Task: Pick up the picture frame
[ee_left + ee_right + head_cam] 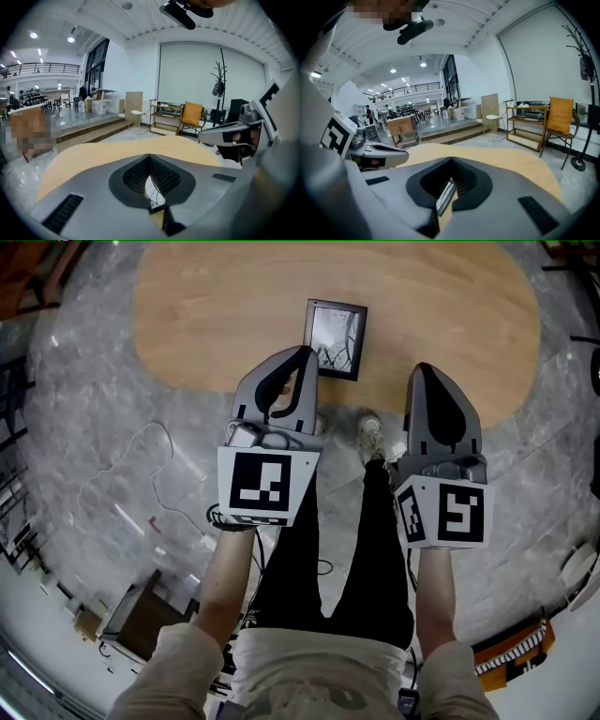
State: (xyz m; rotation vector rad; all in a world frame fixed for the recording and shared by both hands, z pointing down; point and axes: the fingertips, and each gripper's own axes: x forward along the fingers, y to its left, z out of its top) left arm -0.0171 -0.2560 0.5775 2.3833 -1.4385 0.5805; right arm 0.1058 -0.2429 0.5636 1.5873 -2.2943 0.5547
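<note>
Head view alone shows the whole picture frame (335, 338), its long axis running from the near edge to the far edge of the tabletop (450, 315). Left gripper (305, 352) and right gripper (422, 369) both have their jaws together.

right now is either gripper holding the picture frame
No, the picture frame lies flat on the table while the left gripper and the right gripper are both shut with nothing pinched.

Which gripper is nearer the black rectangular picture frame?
Left. The left gripper points at the near left corner of the black rectangular picture frame; the right gripper is off to its right.
</note>
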